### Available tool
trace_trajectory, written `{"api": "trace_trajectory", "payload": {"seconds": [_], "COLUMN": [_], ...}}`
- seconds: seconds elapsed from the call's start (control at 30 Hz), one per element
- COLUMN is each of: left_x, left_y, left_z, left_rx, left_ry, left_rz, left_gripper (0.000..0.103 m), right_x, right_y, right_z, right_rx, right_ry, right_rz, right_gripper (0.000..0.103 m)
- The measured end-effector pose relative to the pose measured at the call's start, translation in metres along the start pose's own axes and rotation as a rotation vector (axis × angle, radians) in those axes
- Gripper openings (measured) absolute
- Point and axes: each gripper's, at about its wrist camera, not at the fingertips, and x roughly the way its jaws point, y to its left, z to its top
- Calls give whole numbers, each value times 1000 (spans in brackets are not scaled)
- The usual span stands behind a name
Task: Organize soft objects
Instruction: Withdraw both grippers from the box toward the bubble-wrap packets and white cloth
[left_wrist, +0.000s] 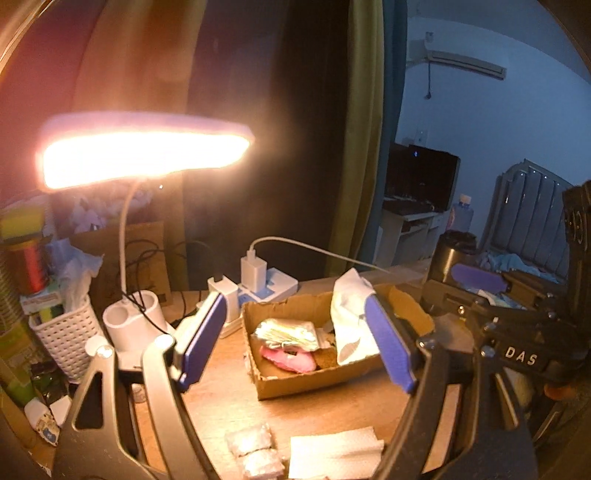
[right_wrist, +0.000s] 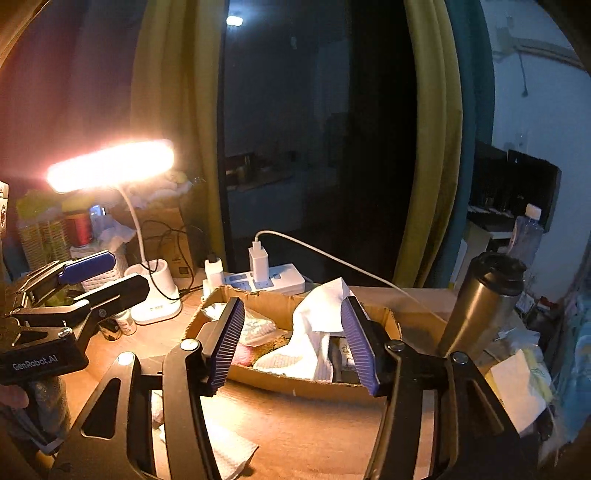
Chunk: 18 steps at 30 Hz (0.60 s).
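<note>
A shallow cardboard box sits on the wooden desk. It holds a white cloth standing up at its right, a pale folded pack and a pink soft item. My left gripper is open and empty above the desk, in front of the box. My right gripper is open and empty, close over the box's front edge. A folded white towel and small clear packets lie on the desk near me.
A lit desk lamp stands at the left with its white base. A white basket, a power strip with chargers and a steel tumbler surround the box. The right gripper's body is at the right.
</note>
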Motion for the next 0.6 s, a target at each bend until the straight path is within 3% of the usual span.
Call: {"api": "trace_trajectory", "payload": {"seconds": [0.13,0.27,0.6], "left_x": [-15,-29,-64], "left_y": [1,5,21], "left_z": [-1,-6,-28], "left_rx": [-4,-16,-35], "left_ry": [-19,-29,-41], "left_rz": [0,0,11], "left_gripper": [80,88,88], "right_x": [-12,-23,-34], "right_y": [7,15,42], "right_z": [-2,-5,-20], "right_rx": [-7,-12,-34], "right_ry": [-13,-19,2], "right_rz": [-4,-7,-7], "right_gripper": [62,63,63]}}
